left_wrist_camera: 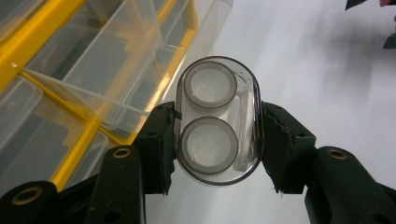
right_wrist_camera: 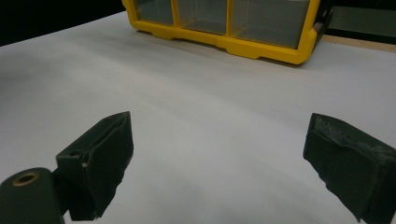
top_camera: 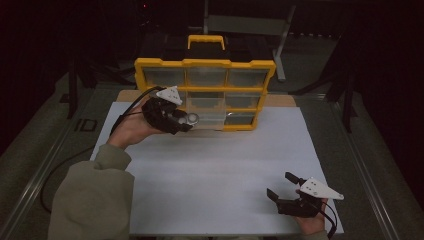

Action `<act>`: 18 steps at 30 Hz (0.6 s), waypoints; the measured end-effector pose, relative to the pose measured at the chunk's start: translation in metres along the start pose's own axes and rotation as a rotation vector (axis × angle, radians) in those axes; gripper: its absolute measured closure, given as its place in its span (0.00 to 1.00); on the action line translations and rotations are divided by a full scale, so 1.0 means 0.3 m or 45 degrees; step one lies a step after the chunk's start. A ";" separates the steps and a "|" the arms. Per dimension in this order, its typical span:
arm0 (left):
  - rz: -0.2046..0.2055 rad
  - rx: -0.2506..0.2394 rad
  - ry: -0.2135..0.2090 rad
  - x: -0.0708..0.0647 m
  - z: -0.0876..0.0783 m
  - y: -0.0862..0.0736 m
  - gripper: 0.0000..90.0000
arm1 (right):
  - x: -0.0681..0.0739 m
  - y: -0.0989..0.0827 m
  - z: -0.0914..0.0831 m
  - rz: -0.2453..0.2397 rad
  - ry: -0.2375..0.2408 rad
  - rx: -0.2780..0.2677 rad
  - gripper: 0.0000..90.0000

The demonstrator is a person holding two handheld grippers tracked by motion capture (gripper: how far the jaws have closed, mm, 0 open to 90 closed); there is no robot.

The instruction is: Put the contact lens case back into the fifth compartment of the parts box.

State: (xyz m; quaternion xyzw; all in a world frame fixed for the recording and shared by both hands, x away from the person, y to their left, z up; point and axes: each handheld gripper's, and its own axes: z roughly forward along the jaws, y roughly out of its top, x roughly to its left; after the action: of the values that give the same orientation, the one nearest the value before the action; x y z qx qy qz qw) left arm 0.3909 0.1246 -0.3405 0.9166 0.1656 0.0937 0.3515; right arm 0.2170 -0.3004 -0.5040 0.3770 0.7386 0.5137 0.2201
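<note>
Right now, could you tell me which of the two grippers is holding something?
The left gripper, up beside the yellow organizer: its jaws clamp a clear oval container. The right gripper rests open on the white sheet, holding nothing.

My table carries a white rectangular sheet (top_camera: 215,170); at twelve o'clock on it stands a yellow-framed clear-plastic organiser case (top_camera: 205,64)

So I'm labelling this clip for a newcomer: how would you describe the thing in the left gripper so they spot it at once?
Start at the yellow-framed organiser with clear bins standing at the white sheet's far edge. Just before its lower left, the left gripper clamps a clear oval plastic case. Unlike the square bins, it is rounded and holds two white rings.
</note>
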 end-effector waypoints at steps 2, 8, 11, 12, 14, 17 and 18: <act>-0.002 0.007 0.002 0.005 0.001 0.008 0.55 | 0.000 0.000 0.000 -0.001 0.001 0.002 0.09; -0.015 0.009 0.018 0.027 -0.002 0.028 0.55 | -0.001 0.000 0.001 0.001 0.005 0.002 0.09; -0.025 0.012 0.029 0.038 -0.003 0.036 0.55 | -0.001 0.000 0.001 0.001 0.006 0.002 0.09; -0.026 0.013 0.035 0.042 -0.004 0.039 0.55 | -0.001 -0.001 0.001 0.000 0.005 0.002 0.09; -0.039 0.005 0.041 0.048 -0.005 0.044 0.55 | -0.001 -0.001 0.001 0.003 0.007 0.002 0.09; -0.047 0.014 0.056 0.058 -0.004 0.052 0.55 | -0.001 -0.001 0.002 0.005 0.009 0.002 0.09; -0.051 0.013 0.061 0.059 -0.003 0.054 0.55 | 0.000 -0.001 0.002 0.004 0.009 0.005 0.09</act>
State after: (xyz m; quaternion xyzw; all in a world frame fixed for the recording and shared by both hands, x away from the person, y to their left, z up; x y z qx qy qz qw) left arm 0.4110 0.1204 -0.3279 0.9124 0.1930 0.1078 0.3444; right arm 0.2175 -0.3001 -0.5045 0.3768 0.7397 0.5141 0.2158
